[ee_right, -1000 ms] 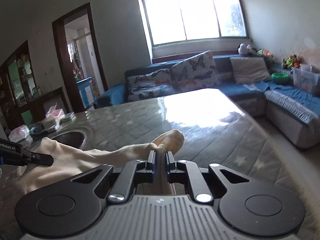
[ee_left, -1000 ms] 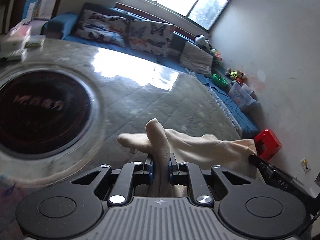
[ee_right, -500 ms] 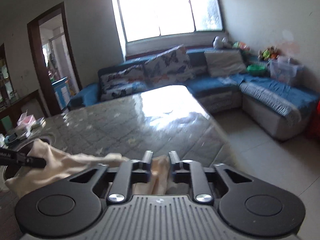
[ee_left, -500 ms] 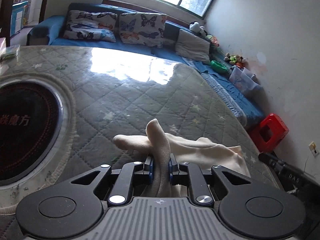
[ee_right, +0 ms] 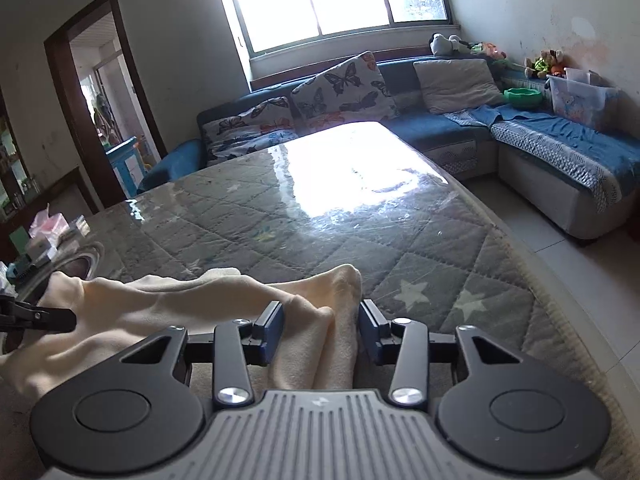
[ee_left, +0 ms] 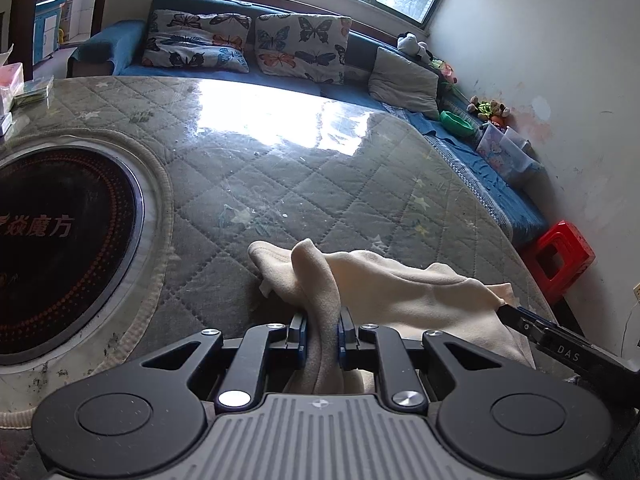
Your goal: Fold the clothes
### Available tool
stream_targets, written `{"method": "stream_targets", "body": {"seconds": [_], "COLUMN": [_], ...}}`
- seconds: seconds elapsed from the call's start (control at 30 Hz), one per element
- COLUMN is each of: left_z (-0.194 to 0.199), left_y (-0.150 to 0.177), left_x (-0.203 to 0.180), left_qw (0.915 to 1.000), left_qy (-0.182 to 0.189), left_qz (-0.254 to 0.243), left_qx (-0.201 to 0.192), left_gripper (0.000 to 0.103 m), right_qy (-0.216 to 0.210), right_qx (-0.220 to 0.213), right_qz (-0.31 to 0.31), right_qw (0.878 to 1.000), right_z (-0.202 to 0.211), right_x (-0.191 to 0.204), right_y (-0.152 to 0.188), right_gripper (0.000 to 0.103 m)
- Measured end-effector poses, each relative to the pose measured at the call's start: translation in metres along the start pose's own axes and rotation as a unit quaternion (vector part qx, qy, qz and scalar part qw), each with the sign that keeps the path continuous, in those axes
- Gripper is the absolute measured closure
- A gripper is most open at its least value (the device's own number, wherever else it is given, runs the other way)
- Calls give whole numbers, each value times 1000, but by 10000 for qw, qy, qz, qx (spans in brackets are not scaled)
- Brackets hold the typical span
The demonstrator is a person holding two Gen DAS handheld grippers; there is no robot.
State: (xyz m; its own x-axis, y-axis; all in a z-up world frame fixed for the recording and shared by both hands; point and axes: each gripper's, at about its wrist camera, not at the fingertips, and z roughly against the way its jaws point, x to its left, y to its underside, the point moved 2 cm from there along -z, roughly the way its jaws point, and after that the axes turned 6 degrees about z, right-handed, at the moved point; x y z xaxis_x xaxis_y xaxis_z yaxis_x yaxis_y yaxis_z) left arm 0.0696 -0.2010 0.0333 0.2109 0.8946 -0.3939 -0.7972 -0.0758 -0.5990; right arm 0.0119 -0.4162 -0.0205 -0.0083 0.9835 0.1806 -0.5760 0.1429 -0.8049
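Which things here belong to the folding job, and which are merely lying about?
Job: cream garment; left gripper shut on it; right gripper open around it; quilted table.

Lying about: butterfly cushions; red stool; green bowl.

A quilted table (ee_left: 304, 176) (glossy), blue sofa (ee_right: 560, 148) and red stool (ee_left: 560, 264).

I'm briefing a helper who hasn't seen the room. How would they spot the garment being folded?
Find the big grey quilted table in front of the blue sofa. At its near edge, right of the round black cooktop, lies a cream garment. It is the only loose cloth on the table, pinched in the left hand-held gripper.
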Motion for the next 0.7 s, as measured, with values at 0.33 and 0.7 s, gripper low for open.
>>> {"method": "stream_targets", "body": {"seconds": [0.33,0.7], "left_z": [21,7], "left_y": [-8,-20], "left_x": [-19,-64], "left_qw": [9992,9968], "left_qy": [300,635], "left_qz": [-148,-405], "left_qx": [-227,-274], "left_gripper": [88,89], "right_qy": [-74,593], "right_qx": [-598,-1133], "right_qz": [364,551], "right_qw": [9975,9903], "right_z": [38,77], "right_x": [14,-6], "right_y": [-15,-54], "right_gripper": [93,93]}}
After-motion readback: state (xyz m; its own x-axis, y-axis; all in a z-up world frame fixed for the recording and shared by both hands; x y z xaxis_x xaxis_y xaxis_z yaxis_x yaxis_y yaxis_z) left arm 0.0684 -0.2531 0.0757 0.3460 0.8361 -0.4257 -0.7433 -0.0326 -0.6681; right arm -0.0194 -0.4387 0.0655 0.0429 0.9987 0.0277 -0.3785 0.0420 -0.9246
